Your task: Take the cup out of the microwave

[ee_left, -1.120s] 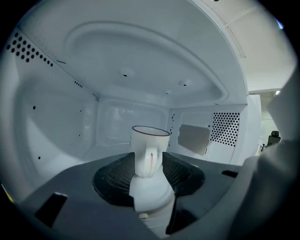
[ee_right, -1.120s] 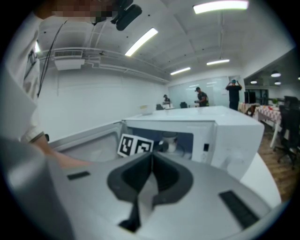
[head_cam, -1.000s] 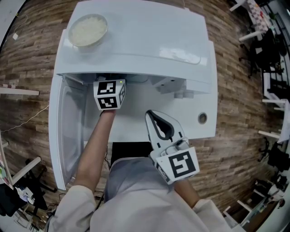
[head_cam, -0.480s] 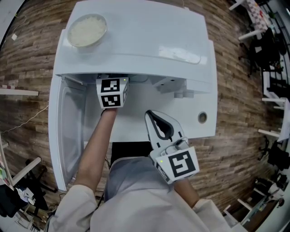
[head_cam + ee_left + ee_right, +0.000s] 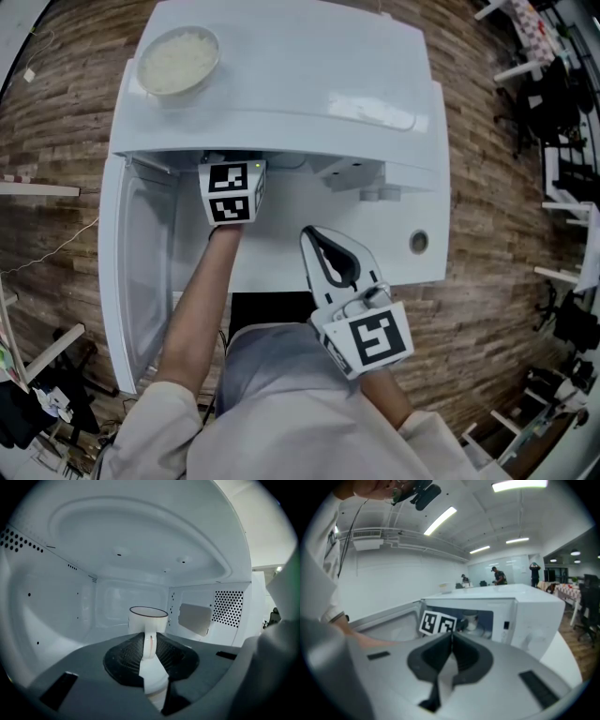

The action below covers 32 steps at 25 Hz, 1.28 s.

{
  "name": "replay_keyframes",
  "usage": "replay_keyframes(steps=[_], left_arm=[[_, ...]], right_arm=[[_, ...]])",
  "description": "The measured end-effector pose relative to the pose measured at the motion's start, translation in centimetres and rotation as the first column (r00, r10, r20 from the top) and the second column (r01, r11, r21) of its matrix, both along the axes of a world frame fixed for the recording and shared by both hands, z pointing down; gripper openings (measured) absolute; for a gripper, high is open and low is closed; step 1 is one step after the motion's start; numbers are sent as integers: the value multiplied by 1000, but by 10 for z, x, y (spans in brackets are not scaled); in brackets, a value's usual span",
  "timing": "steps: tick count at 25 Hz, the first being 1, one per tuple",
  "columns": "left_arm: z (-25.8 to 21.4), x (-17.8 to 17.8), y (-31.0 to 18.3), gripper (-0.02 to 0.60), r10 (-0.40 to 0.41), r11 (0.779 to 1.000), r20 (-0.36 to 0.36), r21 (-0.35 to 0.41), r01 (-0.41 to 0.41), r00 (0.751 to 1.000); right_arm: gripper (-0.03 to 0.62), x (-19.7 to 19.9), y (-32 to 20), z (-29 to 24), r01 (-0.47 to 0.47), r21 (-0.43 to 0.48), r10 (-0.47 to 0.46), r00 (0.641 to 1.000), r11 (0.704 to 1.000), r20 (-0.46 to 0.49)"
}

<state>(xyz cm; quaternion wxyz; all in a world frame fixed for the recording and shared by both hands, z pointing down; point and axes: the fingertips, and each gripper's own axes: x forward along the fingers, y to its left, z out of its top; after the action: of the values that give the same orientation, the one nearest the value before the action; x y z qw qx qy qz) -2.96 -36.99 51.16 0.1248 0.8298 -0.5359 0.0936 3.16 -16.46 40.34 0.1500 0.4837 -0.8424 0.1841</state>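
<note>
Left gripper (image 5: 149,639): jaws have just been closing, now pinch cup (image 5: 147,619) handle (inside microwave (image 5: 140,550))
Right gripper (image 5: 451,637): jaws together, empty, outside it

White bowl (image 5: 178,60), pale contents; plank floor (image 5: 487,234); chairs (image 5: 562,141) right.

1 microwave (image 5: 281,84); 1 cup (image 5: 148,619); 1 bowl (image 5: 178,62); 2 hand-held grippers (image 5: 149,645) (image 5: 451,637).
</note>
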Motion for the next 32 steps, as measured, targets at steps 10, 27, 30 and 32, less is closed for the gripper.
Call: replay_keyframes(steps=[10, 27, 30, 32], left_arm=[[-3, 0, 7, 69, 2, 1000, 1, 7, -2, 1000], [-5, -6, 36, 67, -27, 1000, -35, 12, 28, 999], [-5, -7, 41, 67, -37, 999, -43, 10, 37, 998], [-6, -9, 44, 67, -41, 999, -46, 8, 41, 998]], right_arm=[[23, 4, 3, -1, -4, 4, 4, 1000, 1000, 3], [23, 4, 13, -2, 20, 12, -20, 1000, 1000, 1], [23, 5, 15, -4, 25, 16, -25, 1000, 1000, 1], [23, 5, 16, -5, 26, 22, -27, 1000, 999, 3]])
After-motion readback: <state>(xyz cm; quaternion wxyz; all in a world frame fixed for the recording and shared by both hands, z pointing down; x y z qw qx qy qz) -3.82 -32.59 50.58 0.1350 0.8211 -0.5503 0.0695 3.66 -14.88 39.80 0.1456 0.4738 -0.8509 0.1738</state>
